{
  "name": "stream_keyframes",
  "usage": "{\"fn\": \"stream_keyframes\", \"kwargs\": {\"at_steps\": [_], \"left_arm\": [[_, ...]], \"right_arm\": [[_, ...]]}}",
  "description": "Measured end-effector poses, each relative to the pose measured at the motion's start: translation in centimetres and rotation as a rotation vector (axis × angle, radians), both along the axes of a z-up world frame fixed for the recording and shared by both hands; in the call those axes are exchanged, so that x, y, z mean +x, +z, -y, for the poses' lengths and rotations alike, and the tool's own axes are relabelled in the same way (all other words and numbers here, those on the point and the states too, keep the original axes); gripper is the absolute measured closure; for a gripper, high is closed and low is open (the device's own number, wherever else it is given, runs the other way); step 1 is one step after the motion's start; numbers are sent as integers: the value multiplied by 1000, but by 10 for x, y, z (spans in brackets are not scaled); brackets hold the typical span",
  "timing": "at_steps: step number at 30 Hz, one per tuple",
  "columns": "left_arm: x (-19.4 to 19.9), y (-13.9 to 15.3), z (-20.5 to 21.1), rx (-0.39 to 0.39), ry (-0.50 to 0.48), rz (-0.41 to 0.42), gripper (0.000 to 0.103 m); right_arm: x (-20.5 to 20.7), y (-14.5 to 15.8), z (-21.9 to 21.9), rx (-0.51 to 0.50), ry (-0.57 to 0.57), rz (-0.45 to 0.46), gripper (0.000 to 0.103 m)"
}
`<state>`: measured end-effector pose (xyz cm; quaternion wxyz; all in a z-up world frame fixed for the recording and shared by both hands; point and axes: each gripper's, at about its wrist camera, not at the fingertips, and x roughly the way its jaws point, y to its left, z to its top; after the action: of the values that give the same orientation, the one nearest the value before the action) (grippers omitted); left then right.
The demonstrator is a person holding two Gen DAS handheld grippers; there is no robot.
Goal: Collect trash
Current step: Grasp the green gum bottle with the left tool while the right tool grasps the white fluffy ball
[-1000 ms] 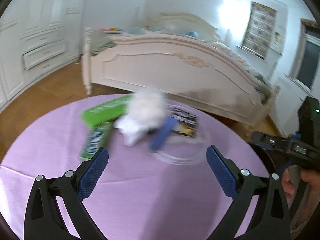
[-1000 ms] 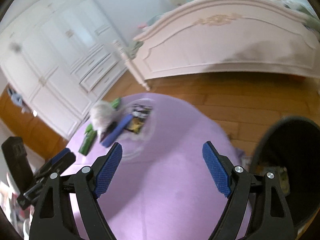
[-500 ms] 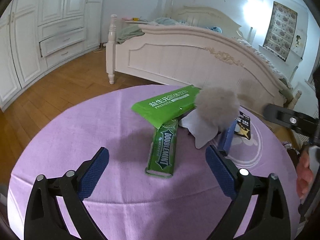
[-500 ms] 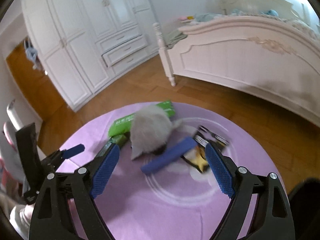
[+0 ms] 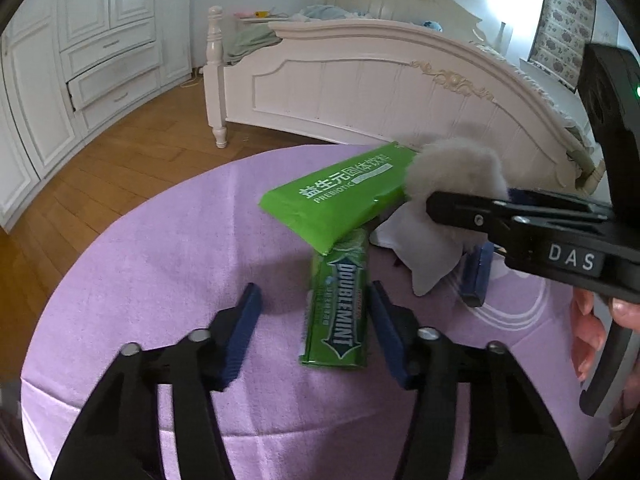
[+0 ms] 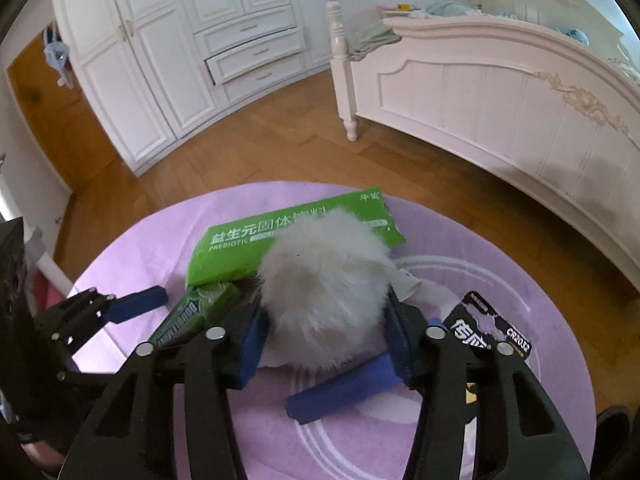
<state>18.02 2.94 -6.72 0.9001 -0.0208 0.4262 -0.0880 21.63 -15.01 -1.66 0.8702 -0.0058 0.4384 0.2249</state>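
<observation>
My right claw (image 6: 324,334) is closing around the soft, light fluffy ball (image 6: 324,288), pads seemingly touching. My left claw (image 5: 314,332) is closing astride the stiff gum pack (image 5: 340,304), not yet pinching; grip mid-length.

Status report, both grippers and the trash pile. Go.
Left gripper closing around the Doublemint pack. Right gripper closing around the white fluffy ball. Green prebiotic packet overlaps the pack's far end.

- The white fluffy ball (image 6: 326,294) covers part of the lettering on the green prebiotic packet (image 6: 256,240).
- The Doublemint gum pack (image 6: 196,316) disappears under the right tongs' arm.
- The battery card (image 6: 492,330) is half hidden behind the arm.
- The bed (image 6: 520,80) runs off the right edge.
</observation>
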Motion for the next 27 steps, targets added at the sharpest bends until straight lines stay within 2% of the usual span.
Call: {"fn": "stream_keyframes", "kwargs": {"at_steps": [2,4,8,15,27], "left_arm": [[0,0,-1,-13,-3,0,67],[-2,-1,-4,-44,-9,-3,72],[-5,0,-5,-77,-20,-8,71],[-32,19,1,-117,-51,34,72],[-60,40,56,-126,-161,66,72]], "right_arm": [[-6,2,6,20,-5,4,58],[-14,7,15,50,-18,14,58],[-32,19,31,108,-46,35,58],[-73,36,72,209,-118,70,58],[-141,32,162,290,-271,85,58]]}}
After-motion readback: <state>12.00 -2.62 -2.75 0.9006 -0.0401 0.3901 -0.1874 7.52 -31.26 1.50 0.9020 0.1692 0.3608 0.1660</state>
